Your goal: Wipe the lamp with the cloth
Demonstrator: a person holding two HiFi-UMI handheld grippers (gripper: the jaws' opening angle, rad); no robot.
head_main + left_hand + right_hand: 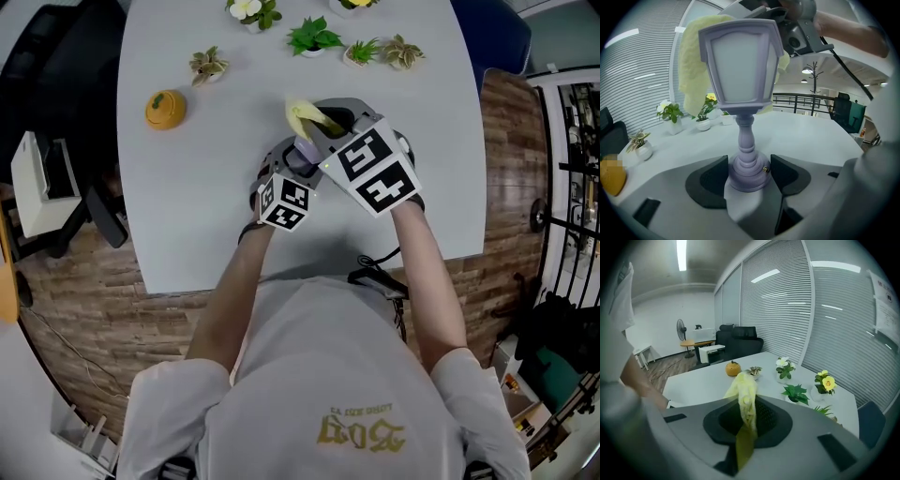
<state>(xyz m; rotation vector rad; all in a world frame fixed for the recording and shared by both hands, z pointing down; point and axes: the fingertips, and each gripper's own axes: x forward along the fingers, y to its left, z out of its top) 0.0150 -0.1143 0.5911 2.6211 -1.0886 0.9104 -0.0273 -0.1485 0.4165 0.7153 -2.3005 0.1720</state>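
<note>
A pale purple lantern-shaped lamp (740, 89) stands upright on the white table. My left gripper (747, 176) is shut on its round base (747, 174), a dark pad on either side. My right gripper (746, 420) is shut on a yellow cloth (744, 404) whose loose end sticks up past the jaws. From the left gripper view, that cloth (691, 65) drapes over the back and left side of the lamp's head, with the right gripper (799, 28) above it. In the head view the cloth (307, 117) shows just beyond both grippers (323, 155); the lamp is mostly hidden beneath them.
Several small potted plants (314, 37) line the far side of the table (187, 216). An orange pumpkin-like ornament (165, 109) sits at the far left. A black chair (56, 56) stands off the table's left edge.
</note>
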